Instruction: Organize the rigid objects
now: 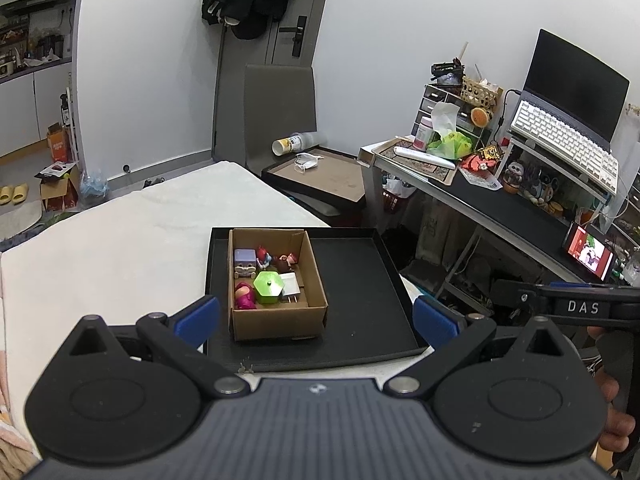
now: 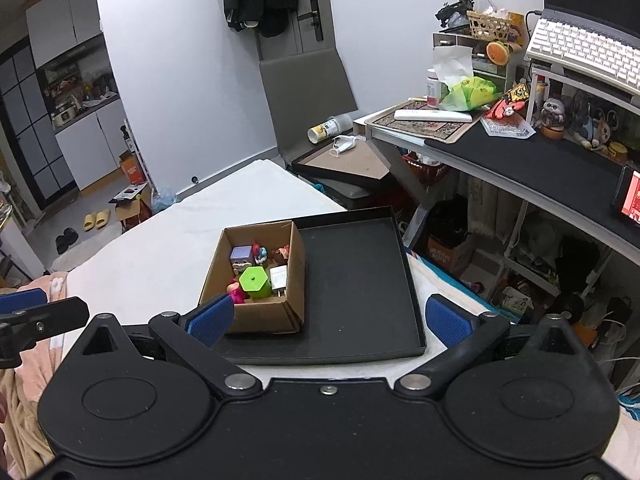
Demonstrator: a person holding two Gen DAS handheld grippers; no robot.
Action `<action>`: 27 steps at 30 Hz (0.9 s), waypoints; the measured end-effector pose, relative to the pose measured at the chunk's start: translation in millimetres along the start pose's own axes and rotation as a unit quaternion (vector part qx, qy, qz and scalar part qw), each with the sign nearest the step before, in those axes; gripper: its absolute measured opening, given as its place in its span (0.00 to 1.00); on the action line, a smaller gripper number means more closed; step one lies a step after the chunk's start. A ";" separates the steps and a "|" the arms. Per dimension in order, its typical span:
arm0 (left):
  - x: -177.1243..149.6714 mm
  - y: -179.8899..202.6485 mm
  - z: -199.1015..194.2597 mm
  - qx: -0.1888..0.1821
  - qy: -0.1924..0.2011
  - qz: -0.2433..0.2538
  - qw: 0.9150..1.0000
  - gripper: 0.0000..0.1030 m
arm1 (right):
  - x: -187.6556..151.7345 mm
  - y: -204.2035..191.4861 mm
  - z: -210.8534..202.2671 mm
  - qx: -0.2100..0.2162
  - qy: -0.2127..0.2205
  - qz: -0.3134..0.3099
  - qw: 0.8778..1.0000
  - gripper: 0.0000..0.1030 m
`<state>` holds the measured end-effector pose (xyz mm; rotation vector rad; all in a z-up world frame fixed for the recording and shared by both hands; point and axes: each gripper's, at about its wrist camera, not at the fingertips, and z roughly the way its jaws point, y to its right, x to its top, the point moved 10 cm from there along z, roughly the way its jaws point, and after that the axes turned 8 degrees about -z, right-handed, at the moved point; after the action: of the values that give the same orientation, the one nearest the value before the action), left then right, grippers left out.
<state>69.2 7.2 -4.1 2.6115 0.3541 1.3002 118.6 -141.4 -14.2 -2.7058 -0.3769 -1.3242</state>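
Left gripper [image 1: 316,318] and right gripper [image 2: 328,318] are held spread wide, nothing between the blue pads; beyond them an open cardboard box [image 1: 280,322] is seen at the left of a black tray [image 1: 360,280], packed with a green hexagonal piece [image 1: 269,287], white charger [image 1: 291,285], and small figurines [image 1: 245,295].

Left gripper [image 1: 316,316]: jaws spread wide, nothing between them, blue pads [image 1: 199,318] facing each other, level and pointed forward and slightly down. Right gripper [image 2: 328,318]: same state, jaws wide apart, empty, blue pads [image 2: 448,320] clear on both sides. The two sit side by side at about the same height; each shows at the other's view edge. The person's right hand [image 1: 614,416] is partly visible wrapped on the right gripper's handle; the left hand can't be seen.
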 end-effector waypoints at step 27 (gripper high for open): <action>-15.0 5.6 6.2 -0.011 -0.022 -0.002 1.000 0.99 | -9.1 -0.7 1.8 0.005 -0.008 -0.009 1.000 1.00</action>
<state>66.2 -3.1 -17.5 2.6147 0.3360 1.2348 114.4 -141.9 -22.5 -2.7133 -0.4102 -1.3018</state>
